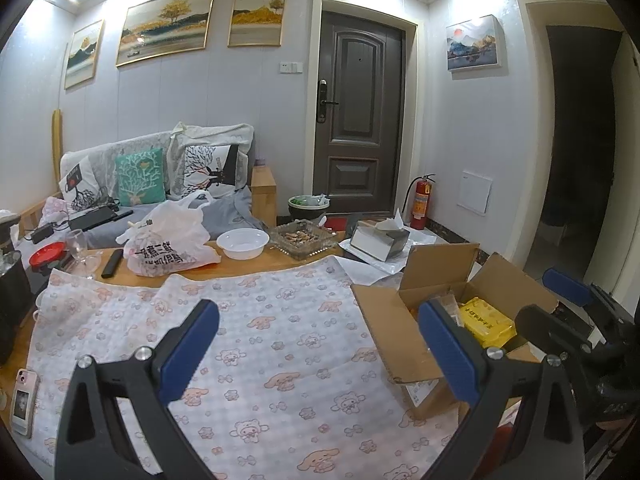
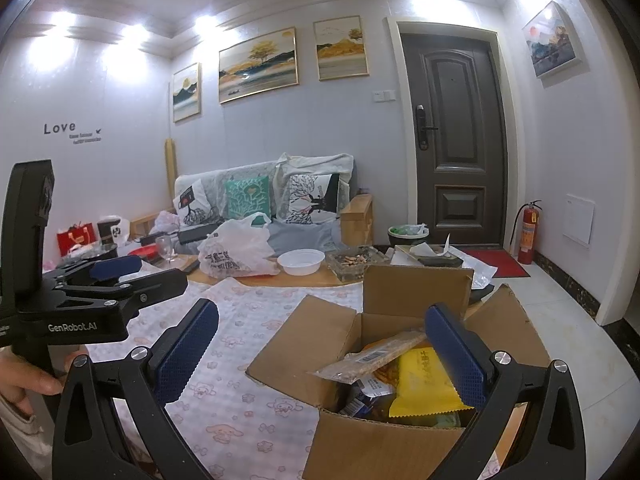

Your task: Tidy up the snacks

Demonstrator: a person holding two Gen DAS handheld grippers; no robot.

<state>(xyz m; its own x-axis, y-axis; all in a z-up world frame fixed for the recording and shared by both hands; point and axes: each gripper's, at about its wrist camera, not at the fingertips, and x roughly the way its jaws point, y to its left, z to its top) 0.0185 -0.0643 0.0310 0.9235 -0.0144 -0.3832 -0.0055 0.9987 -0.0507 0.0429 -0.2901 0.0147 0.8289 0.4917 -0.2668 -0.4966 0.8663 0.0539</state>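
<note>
Nearest us, the right tool (image 2: 320,352) hangs wide open and empty over the cardboard box (image 2: 360,444), which sits on the patterned cloth (image 2: 240,360) at the bench's right end. Our left tool (image 1: 318,344), equally open and holding nothing, hovers over bare cloth. Inside the box, a yellow snack packet (image 2: 424,380) lies under a long clear-wrapped pack (image 2: 376,356). We judge that reaching down could snag an upright flap (image 2: 416,288) and shove the box, or crush the stacked packets.
</note>
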